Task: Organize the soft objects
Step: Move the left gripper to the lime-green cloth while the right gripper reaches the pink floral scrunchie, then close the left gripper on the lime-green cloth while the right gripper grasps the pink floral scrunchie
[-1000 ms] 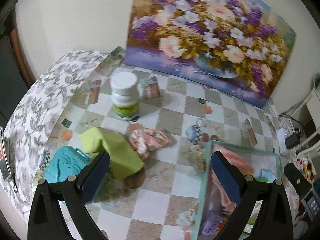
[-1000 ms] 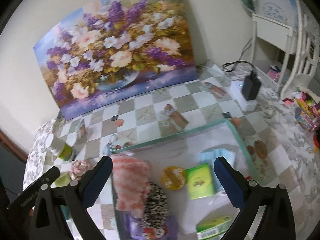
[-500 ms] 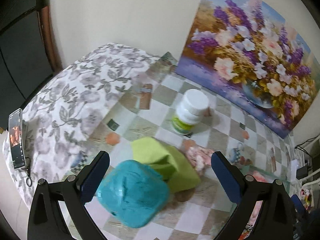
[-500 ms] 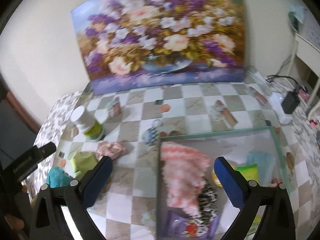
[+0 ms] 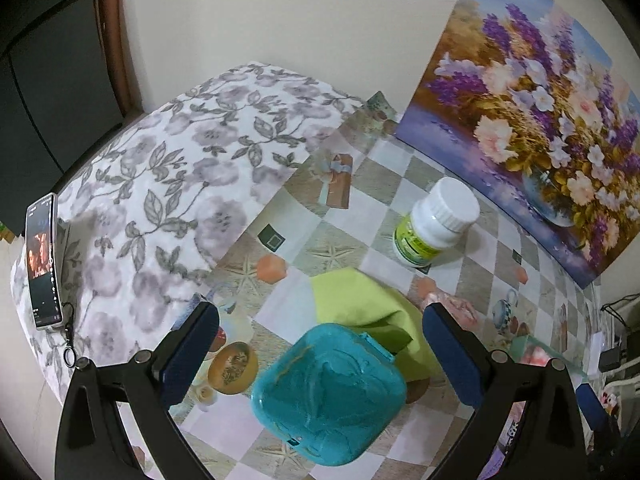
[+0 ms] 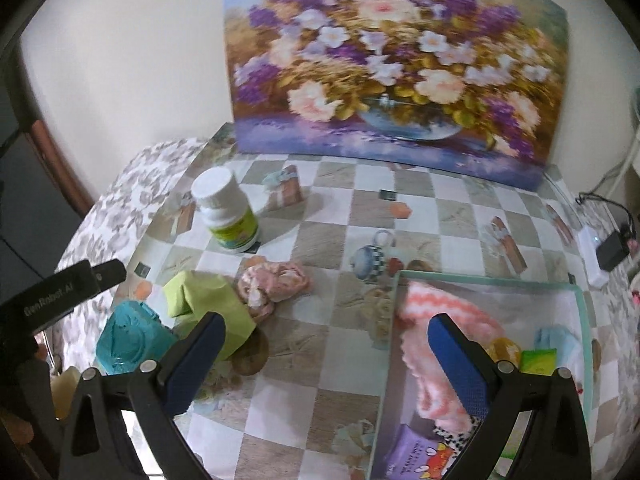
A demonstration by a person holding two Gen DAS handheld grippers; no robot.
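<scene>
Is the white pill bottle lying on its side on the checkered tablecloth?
No, the white pill bottle stands upright, cap up, on the checkered tablecloth.

Teal, lime and pink against a checked print

The surface (image 6: 332, 360) is checked in white and grey-tan squares printed with teapots, boxes and small orange shapes; the cloth (image 5: 160, 184) beside it is white with grey leaves and flowers. The box (image 5: 326, 392) is teal, the towel (image 5: 360, 304) lime green, the scrunchie (image 6: 272, 280) pale pink and cream. The bottle (image 5: 436, 224) is white with a green-yellow label. In the tray (image 6: 582, 320) lies a knit (image 6: 440, 320) in coral and white zigzags. The painting (image 6: 392, 60) shows purple, white and peach flowers. Jaws carry dark blue pads (image 5: 192, 352) on black.
</scene>
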